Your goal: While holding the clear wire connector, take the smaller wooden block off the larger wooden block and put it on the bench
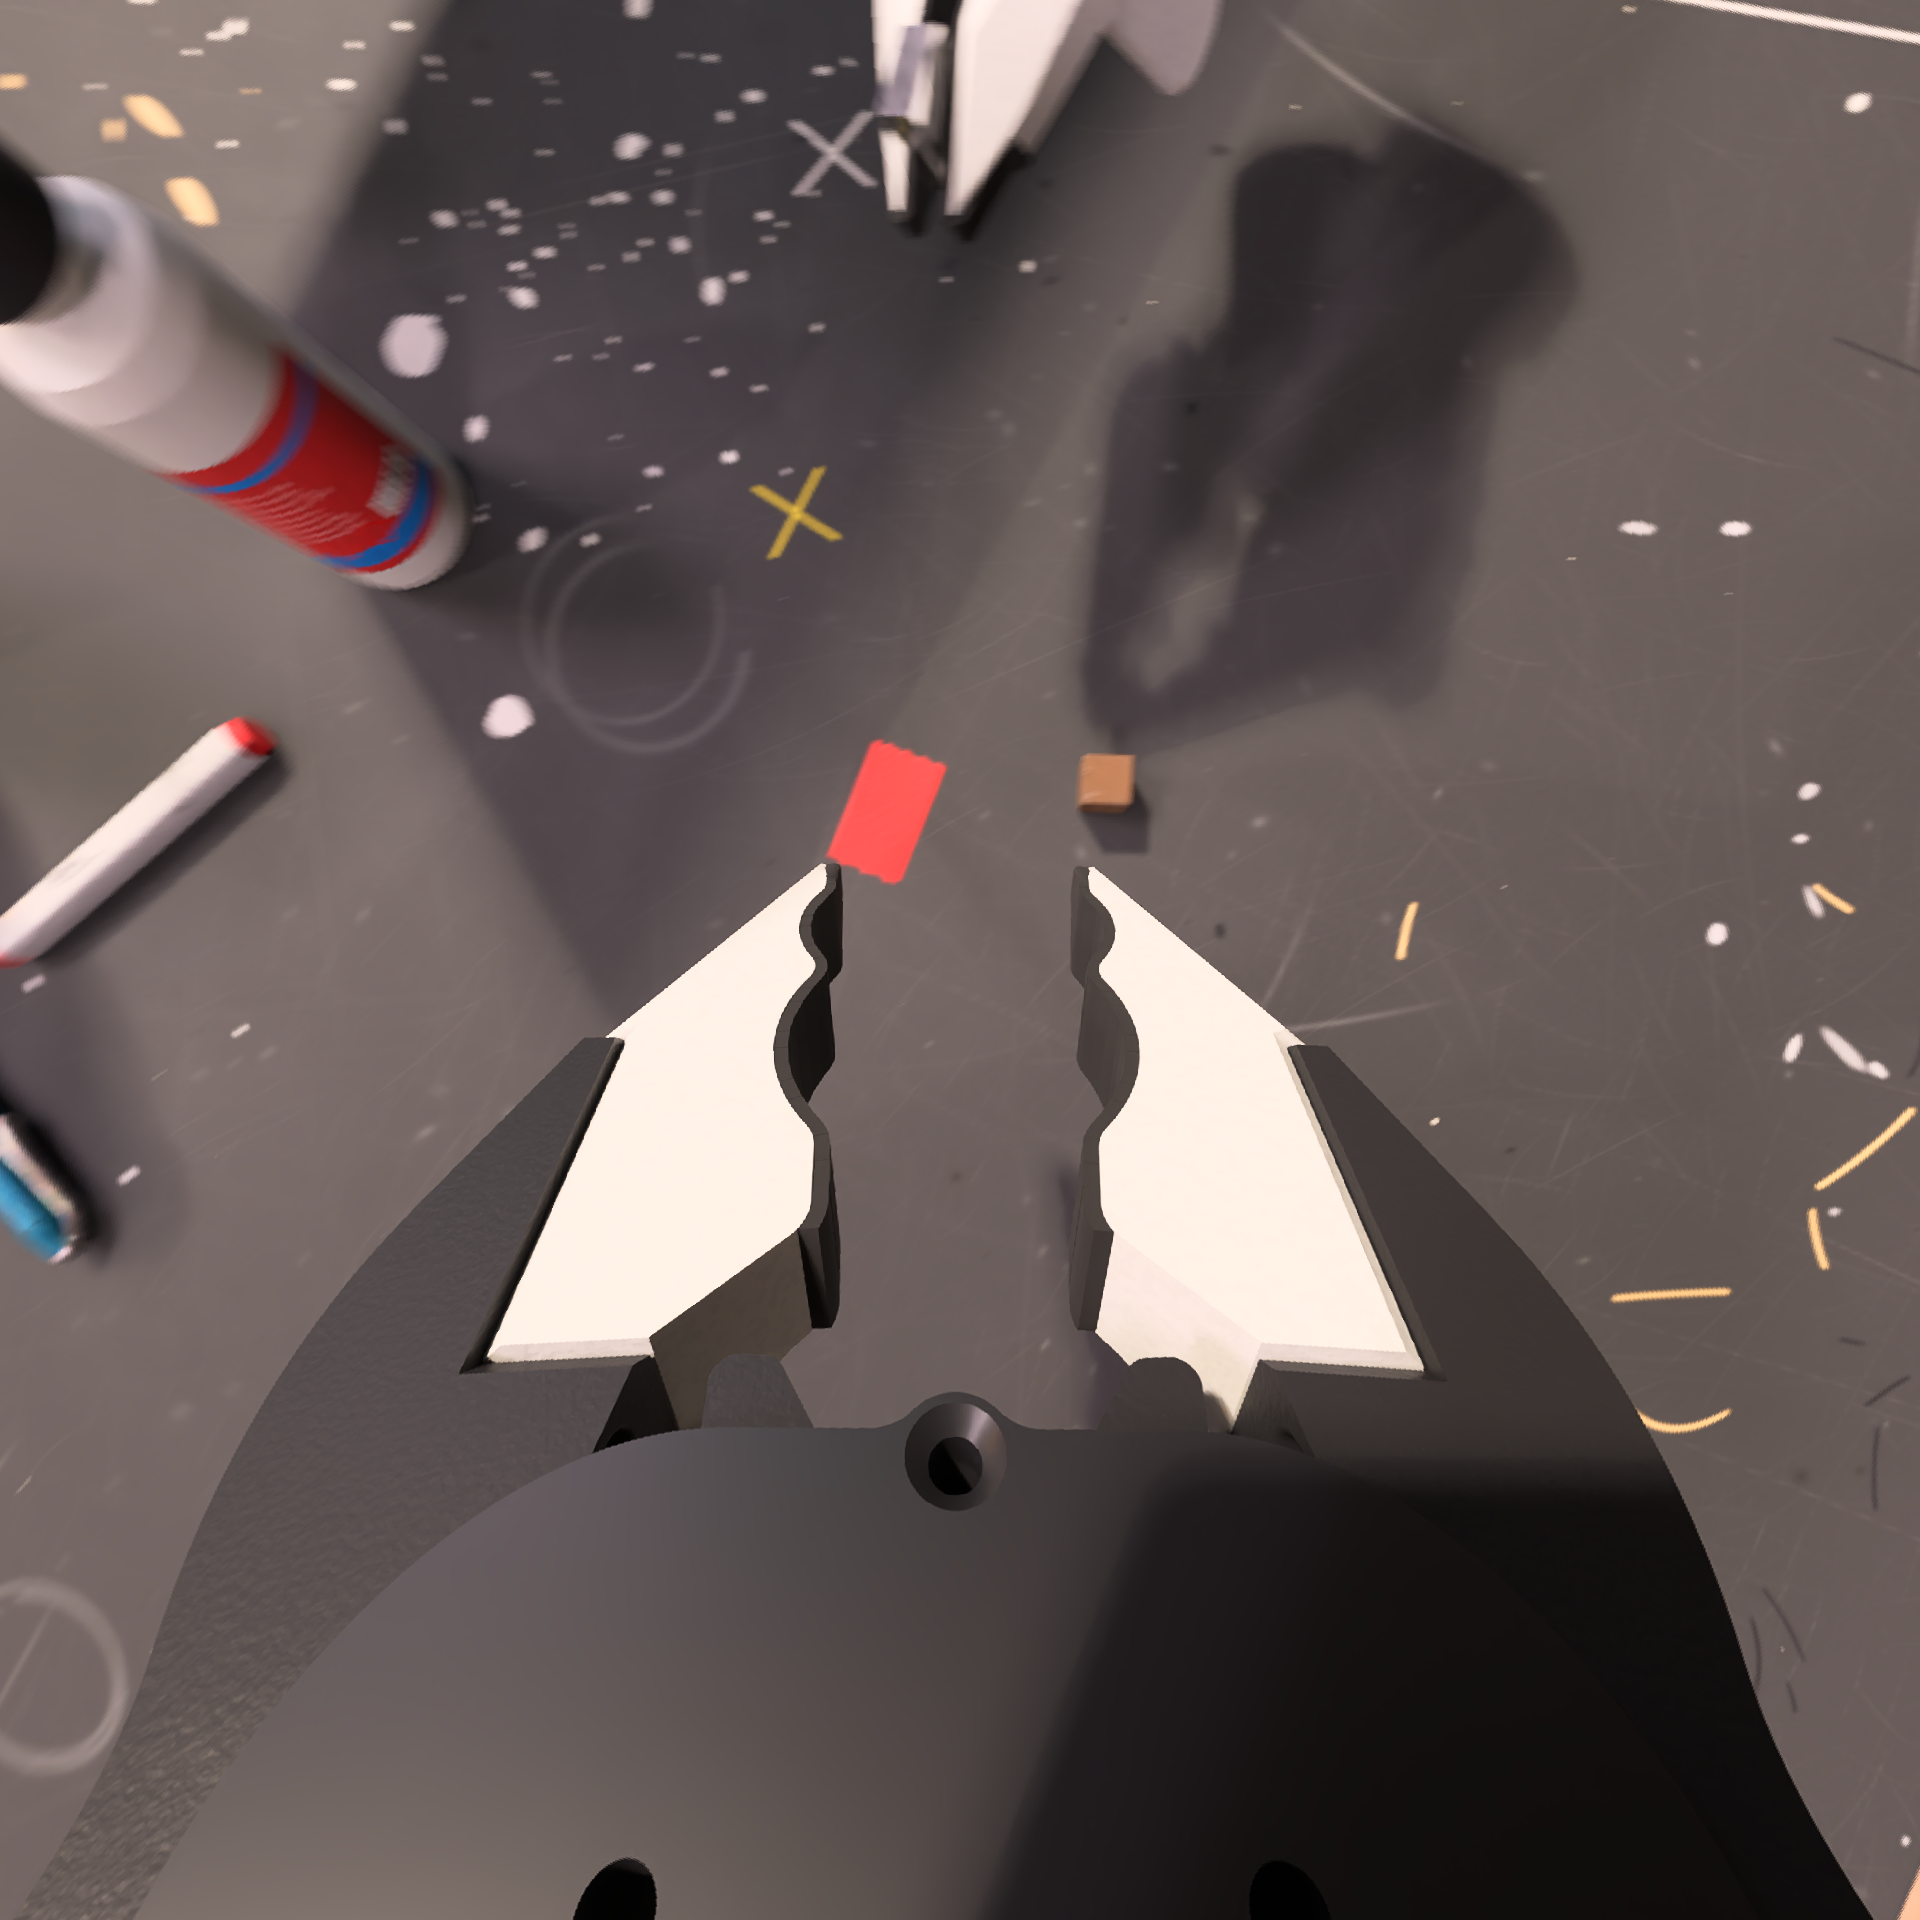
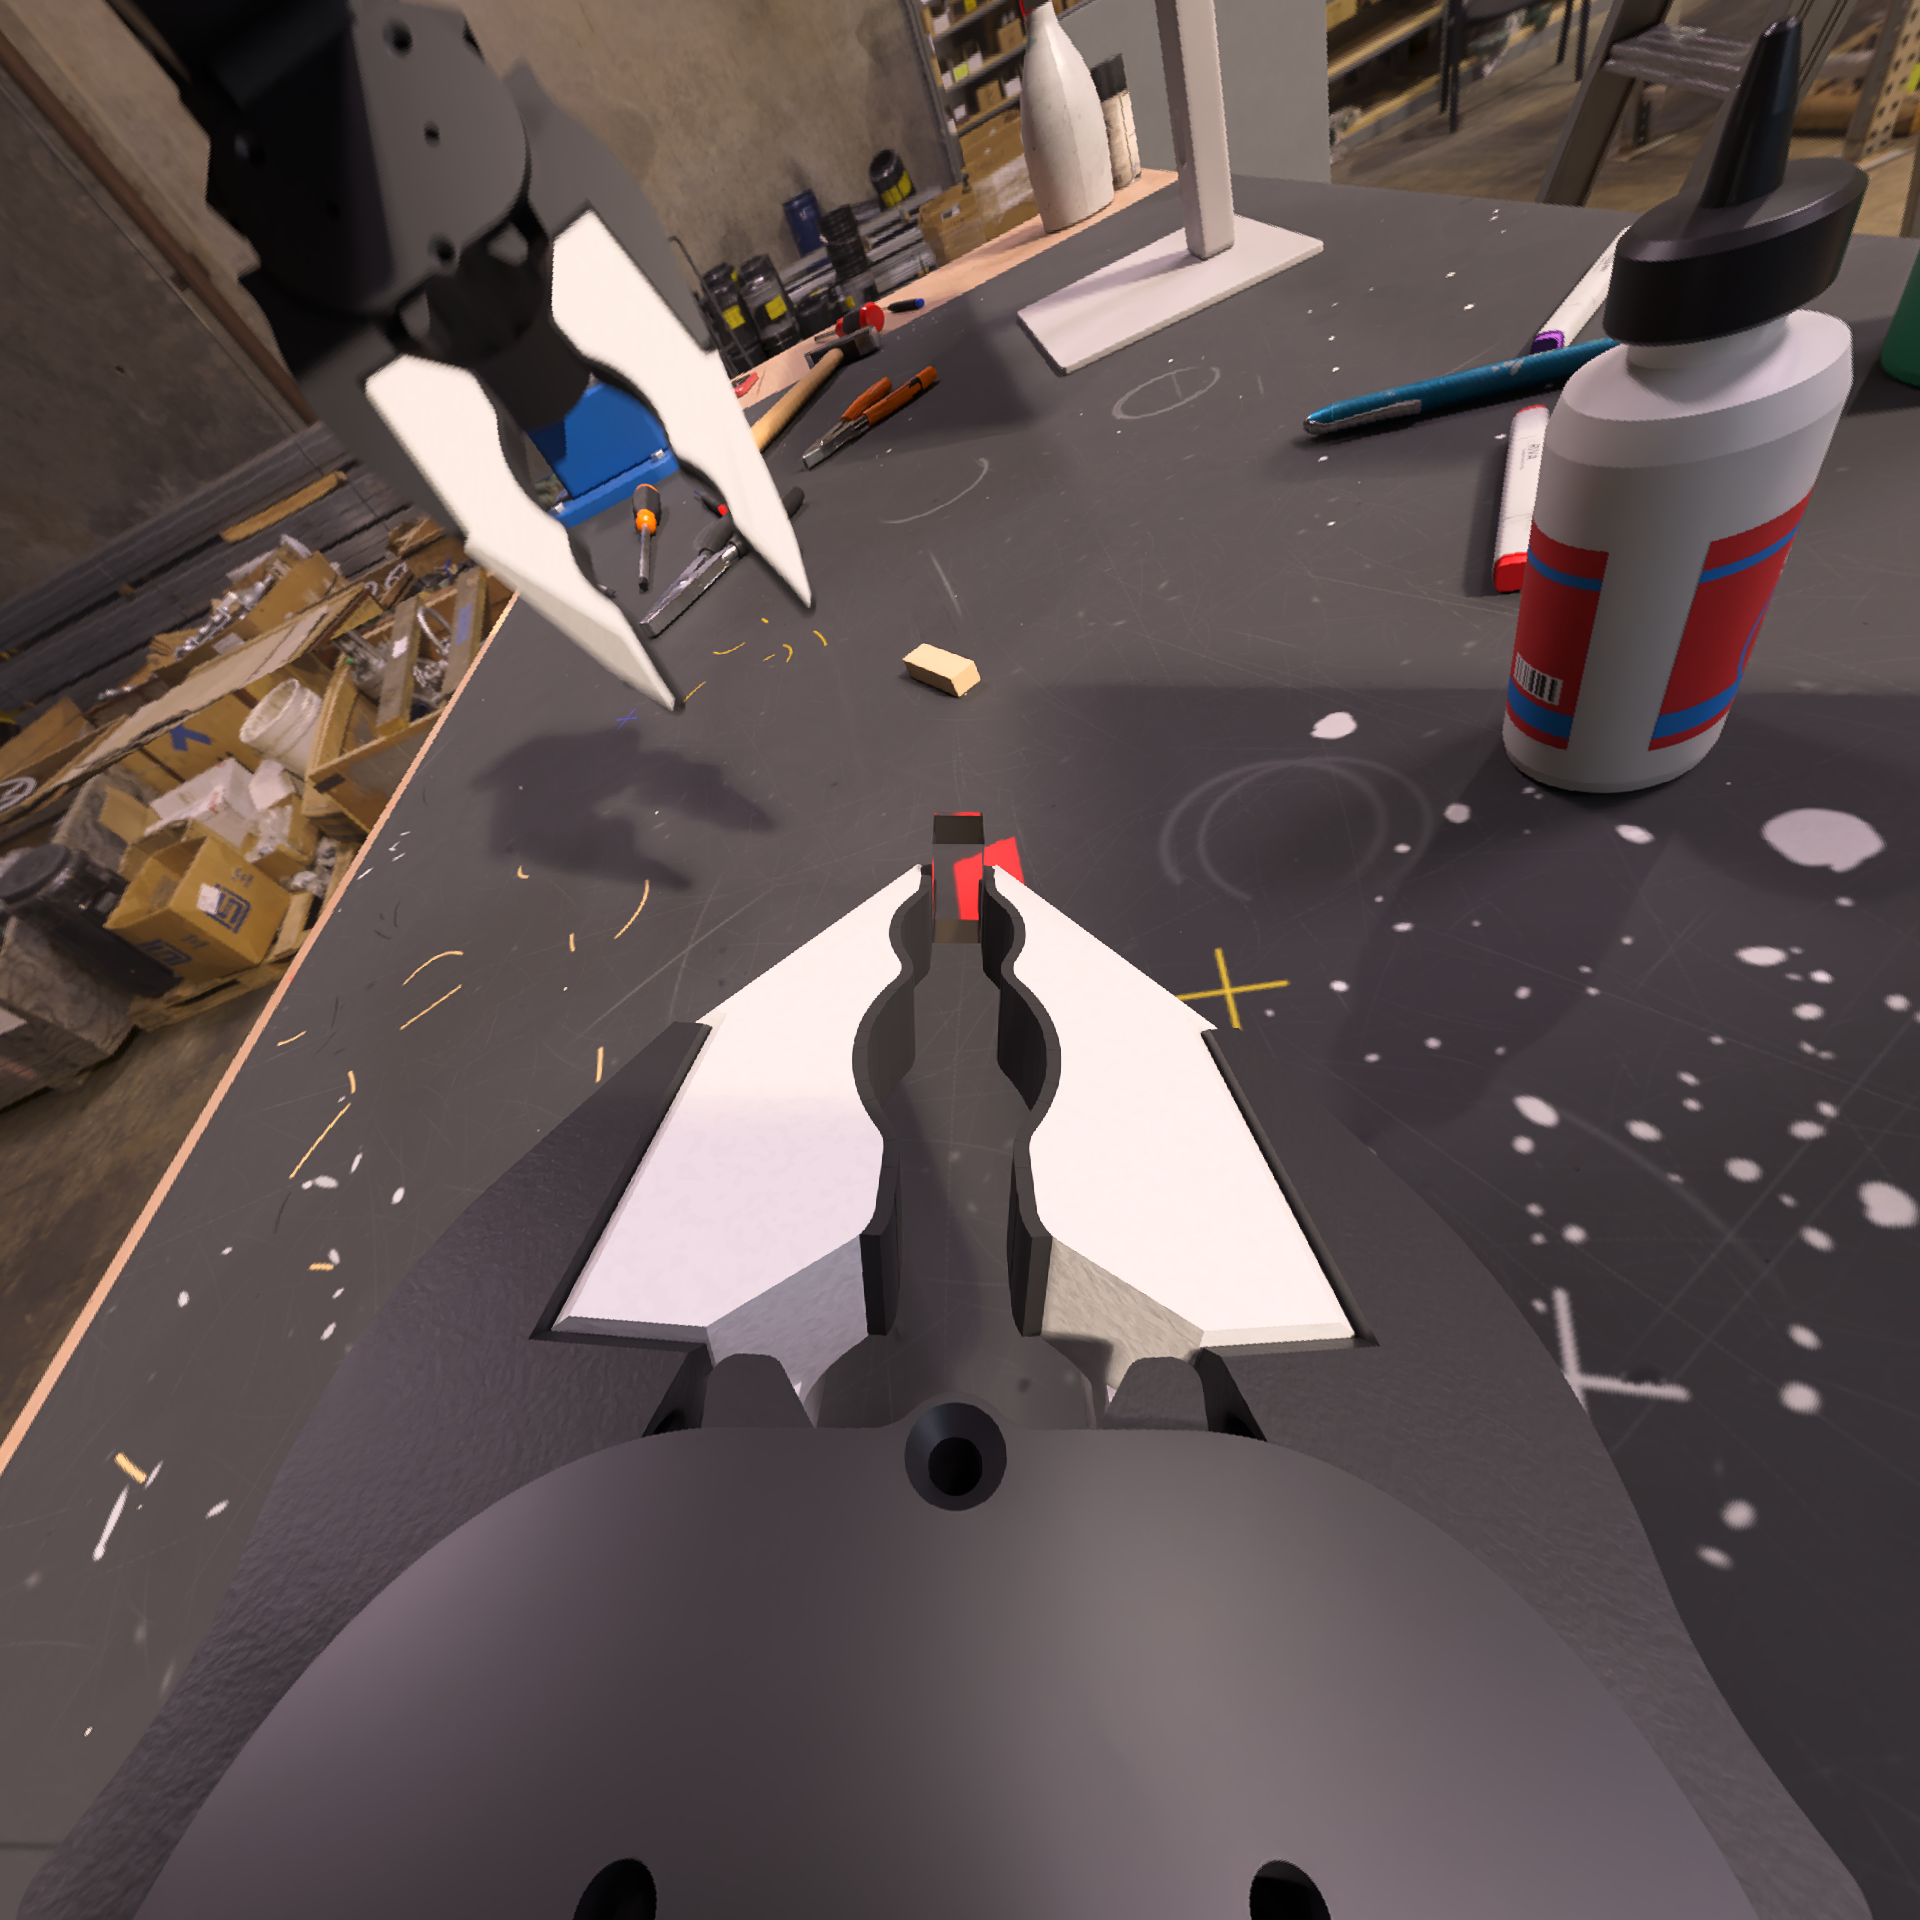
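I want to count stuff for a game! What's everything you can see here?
bench: 1, dark grey, paint-speckled, under everything
glue bottle: 1, white and red, standing on the right
blue pen: 1, behind the bottle
marker: 1, white, red cap, lying flat
red patch: 1, flat, mid-bench
wooden block: 1, pale, past the patch
hand tools: several, far edge
clear wire connector: 1, in right claw
left claw: open, empty
right claw: shut on connector

glue bottle — markers, teal pen, hammer
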